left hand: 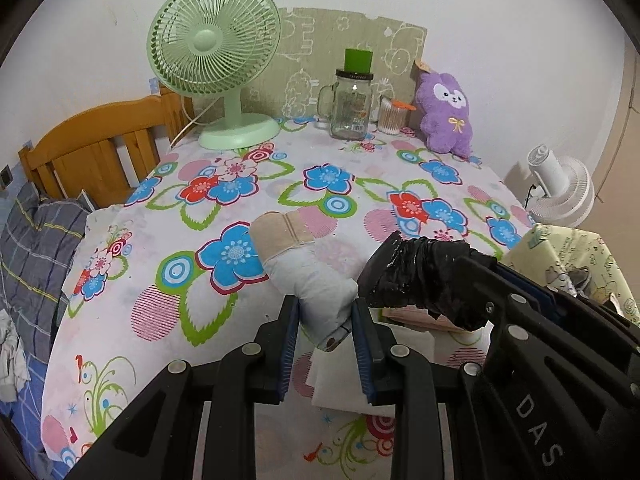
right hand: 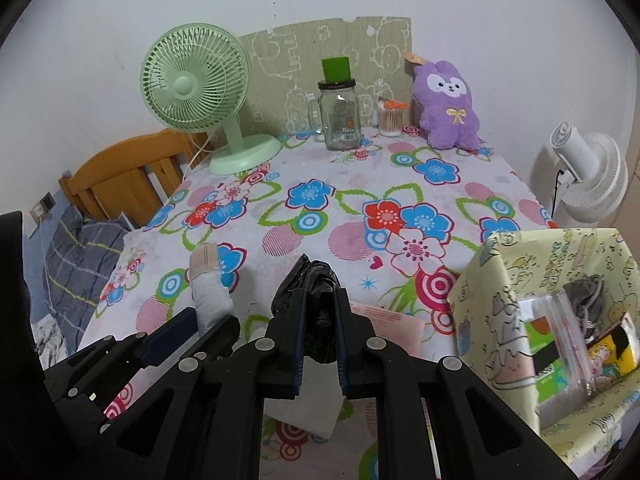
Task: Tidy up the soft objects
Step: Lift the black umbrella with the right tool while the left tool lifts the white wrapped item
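Note:
My left gripper (left hand: 325,305) is shut on a rolled pale cloth bundle (left hand: 304,272) with a beige band, held over the floral tablecloth (left hand: 168,240). My right gripper (right hand: 320,300) is shut on a crumpled black plastic bag (right hand: 316,280); it shows at the right of the left wrist view (left hand: 420,276). The cloth bundle also shows left of the right gripper (right hand: 210,288). A yellow patterned box (right hand: 520,292) stands open at the right with items inside. A purple plush toy (left hand: 444,114) sits at the table's back right.
A green fan (left hand: 214,60), a glass jar (left hand: 350,104) and a cotton swab container (left hand: 390,116) stand at the back. White tissue (left hand: 340,380) and a pink paper (right hand: 396,328) lie under the grippers. A white fan (right hand: 588,176) stands beyond the right edge; a bed lies left.

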